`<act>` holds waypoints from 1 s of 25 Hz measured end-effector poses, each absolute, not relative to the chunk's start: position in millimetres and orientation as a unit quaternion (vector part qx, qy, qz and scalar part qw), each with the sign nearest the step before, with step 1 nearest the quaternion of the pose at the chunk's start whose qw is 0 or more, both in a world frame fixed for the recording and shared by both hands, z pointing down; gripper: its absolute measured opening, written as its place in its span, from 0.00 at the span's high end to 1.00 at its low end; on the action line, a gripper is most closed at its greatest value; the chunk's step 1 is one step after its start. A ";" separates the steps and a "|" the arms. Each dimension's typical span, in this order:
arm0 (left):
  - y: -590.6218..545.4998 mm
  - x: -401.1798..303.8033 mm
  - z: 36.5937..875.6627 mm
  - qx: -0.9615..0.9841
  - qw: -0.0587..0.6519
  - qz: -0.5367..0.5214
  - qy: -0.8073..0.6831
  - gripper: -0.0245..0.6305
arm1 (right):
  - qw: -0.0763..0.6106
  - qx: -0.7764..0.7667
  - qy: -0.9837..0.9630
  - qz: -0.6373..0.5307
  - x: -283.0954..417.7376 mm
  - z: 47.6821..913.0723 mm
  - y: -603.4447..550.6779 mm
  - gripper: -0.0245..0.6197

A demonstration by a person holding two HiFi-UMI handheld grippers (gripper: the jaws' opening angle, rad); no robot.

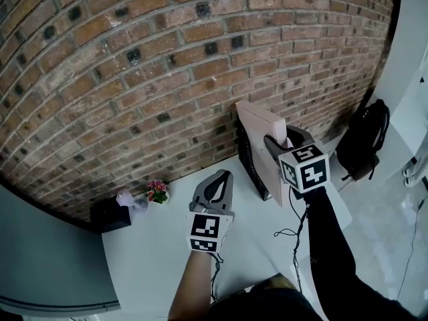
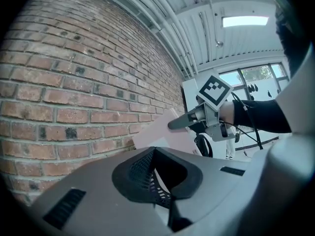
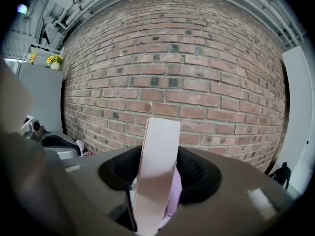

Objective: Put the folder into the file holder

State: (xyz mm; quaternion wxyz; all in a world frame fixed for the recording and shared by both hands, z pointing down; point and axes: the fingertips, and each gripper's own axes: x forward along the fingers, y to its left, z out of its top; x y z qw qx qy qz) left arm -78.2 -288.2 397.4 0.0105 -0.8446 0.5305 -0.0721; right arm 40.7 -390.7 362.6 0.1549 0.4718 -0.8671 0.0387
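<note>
Since the folder [image 1: 261, 129] stands upright in the file holder [image 1: 246, 164] on the surface [image 1: 154, 246], insertion appears complete: right claw [image 1: 273, 141] spread astride folder top w/o pinching, left claw [image 1: 224, 174] pressed together, empty; next: lift right claw clear w/o tipping folder.

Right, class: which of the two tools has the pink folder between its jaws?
The right tool: the folder stands between its open jaws. The left tool is shut on nothing, away from the folder.
</note>
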 end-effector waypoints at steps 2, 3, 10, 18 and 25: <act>-288.4 -79.1 395.8 -0.844 0.009 -0.069 0.531 0.95 | 0.175 0.465 -0.866 0.049 38.0 363.3 -394.8 0.64; -288.8 -80.0 395.6 -0.844 0.009 -0.068 0.531 0.95 | 0.186 0.462 -0.865 0.053 36.9 364.0 -396.9 0.64; -288.7 -82.9 394.8 -0.843 0.007 -0.060 0.534 0.95 | 0.264 0.451 -0.847 0.095 32.7 367.0 -410.0 0.64; -285.0 -89.1 393.3 -0.839 0.005 -0.058 0.540 0.95 | 0.232 0.501 -0.826 0.114 30.7 367.8 -424.2 0.64; -281.1 -100.4 396.8 -0.834 0.001 -0.062 0.548 0.95 | 0.199 0.513 -0.826 0.123 33.6 367.8 -426.7 0.71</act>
